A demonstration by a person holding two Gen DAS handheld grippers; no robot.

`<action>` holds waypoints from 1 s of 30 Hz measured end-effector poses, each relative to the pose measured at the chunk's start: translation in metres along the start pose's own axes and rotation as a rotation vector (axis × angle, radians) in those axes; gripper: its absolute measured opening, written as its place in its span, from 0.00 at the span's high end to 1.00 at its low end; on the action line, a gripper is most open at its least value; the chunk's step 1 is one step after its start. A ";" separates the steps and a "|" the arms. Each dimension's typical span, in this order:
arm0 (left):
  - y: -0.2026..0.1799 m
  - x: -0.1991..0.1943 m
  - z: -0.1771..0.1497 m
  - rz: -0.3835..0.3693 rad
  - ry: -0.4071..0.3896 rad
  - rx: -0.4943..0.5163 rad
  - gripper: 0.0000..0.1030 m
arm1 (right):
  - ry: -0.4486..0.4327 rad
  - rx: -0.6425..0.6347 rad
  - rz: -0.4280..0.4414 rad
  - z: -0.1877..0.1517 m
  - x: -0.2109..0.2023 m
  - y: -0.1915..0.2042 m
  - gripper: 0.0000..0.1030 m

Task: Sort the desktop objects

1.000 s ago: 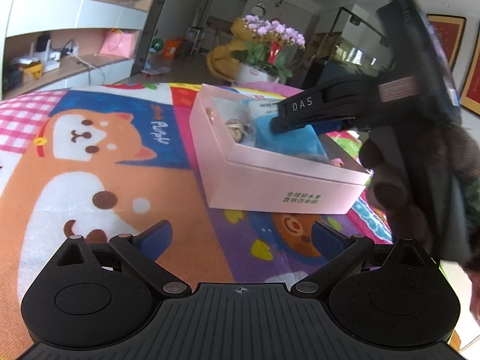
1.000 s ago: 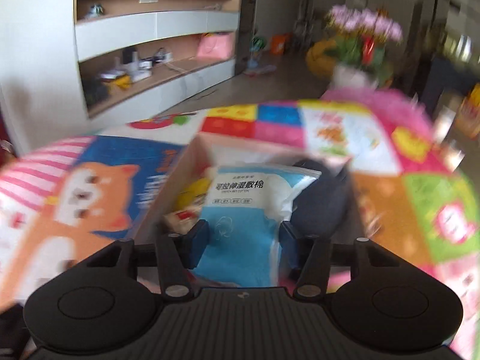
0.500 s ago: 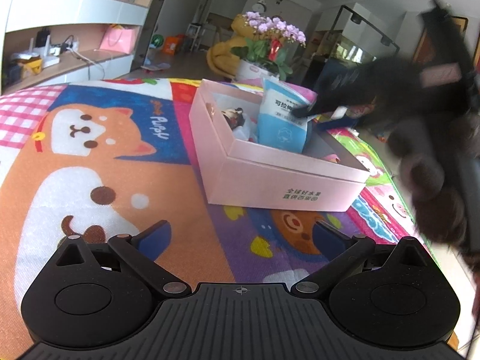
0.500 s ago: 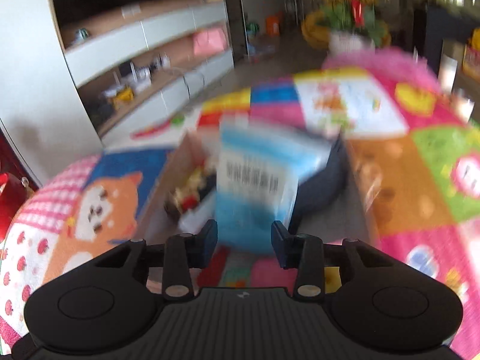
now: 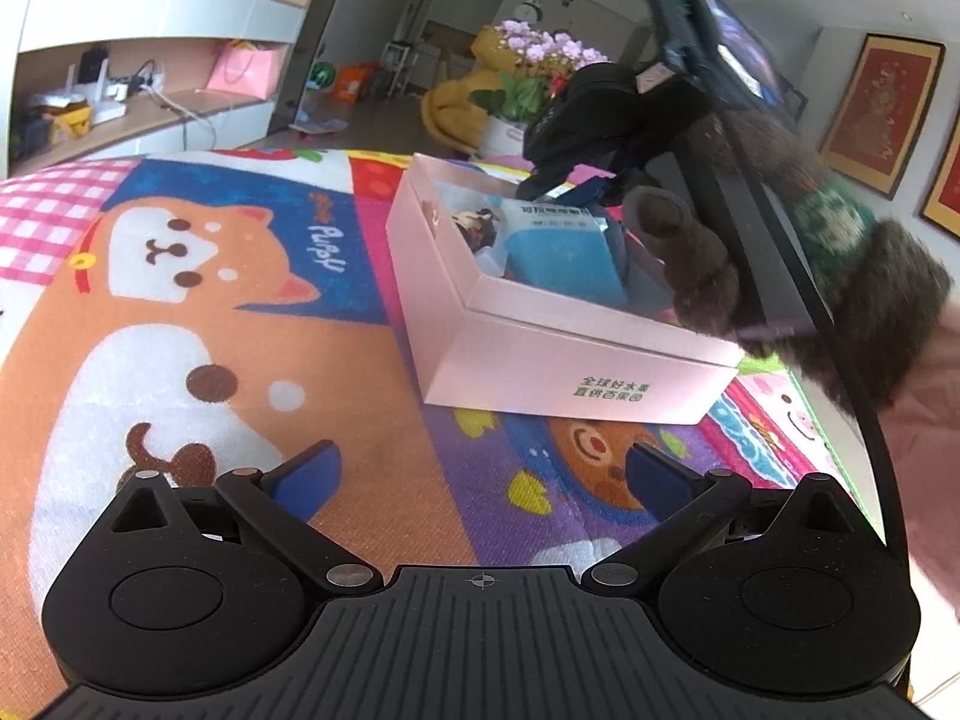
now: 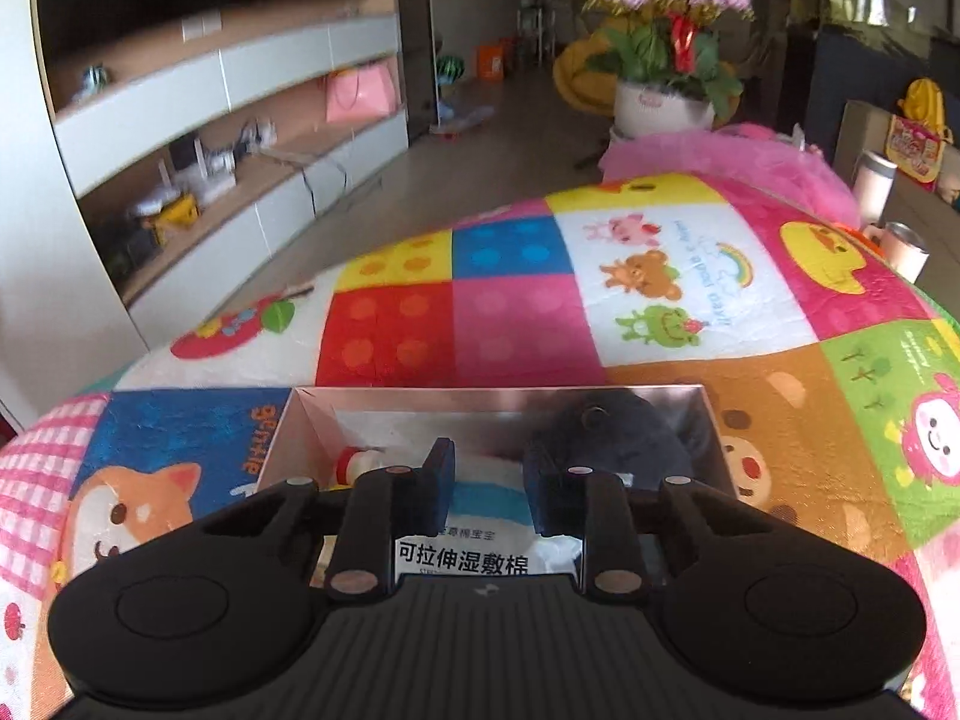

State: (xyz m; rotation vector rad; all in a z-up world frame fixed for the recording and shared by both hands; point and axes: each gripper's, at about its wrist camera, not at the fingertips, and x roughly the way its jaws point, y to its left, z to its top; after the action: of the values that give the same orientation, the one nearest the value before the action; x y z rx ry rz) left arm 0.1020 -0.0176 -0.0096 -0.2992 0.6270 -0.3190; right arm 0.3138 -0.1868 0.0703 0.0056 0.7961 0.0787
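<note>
A pink box (image 5: pixel 576 360) stands on the cartoon play mat (image 5: pixel 210 330). In it lie a blue-and-white cotton pad packet (image 5: pixel 561 252), a dark pouch (image 6: pixel 618 438) and a small figurine (image 5: pixel 474 225). My right gripper (image 5: pixel 576 186) hovers over the box's far end, just above the packet (image 6: pixel 480 546); its jaws stand apart and grip nothing. My left gripper (image 5: pixel 483 474) is open and empty, low over the mat in front of the box.
A potted pink-flowered plant (image 6: pixel 666 60) stands beyond the mat. Shelving (image 6: pixel 240 138) runs along the left wall. Two cups (image 6: pixel 888 210) stand at the far right. The mat's right edge (image 5: pixel 810 420) runs close beside the box.
The right gripper lifted the packet upright, then let it go; it now lies flat in the box. The right gripper has risen and tilted up. The left gripper has stayed put.
</note>
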 end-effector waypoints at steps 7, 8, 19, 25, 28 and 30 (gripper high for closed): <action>-0.003 -0.001 -0.001 -0.002 -0.006 0.025 0.00 | 0.137 0.103 0.091 -0.013 -0.005 -0.024 0.76; -0.003 -0.001 -0.001 -0.002 -0.005 0.023 0.00 | 0.131 0.094 0.100 -0.017 -0.007 -0.027 0.76; -0.002 0.001 0.000 -0.001 0.000 0.014 0.00 | -0.067 0.074 0.048 -0.005 -0.043 -0.055 0.56; -0.001 0.001 0.000 -0.003 0.000 0.006 0.00 | -0.011 0.119 0.073 -0.018 -0.014 -0.051 0.55; -0.002 0.001 -0.001 0.005 0.001 0.010 0.00 | 0.008 0.115 0.149 -0.017 -0.026 -0.049 0.56; -0.002 0.001 -0.001 0.008 0.002 0.013 0.00 | -0.007 0.114 0.154 -0.019 -0.038 -0.051 0.56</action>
State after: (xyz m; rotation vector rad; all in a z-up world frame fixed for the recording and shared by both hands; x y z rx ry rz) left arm 0.1020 -0.0202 -0.0101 -0.2843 0.6278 -0.3152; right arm 0.2772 -0.2411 0.0819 0.1751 0.7916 0.1791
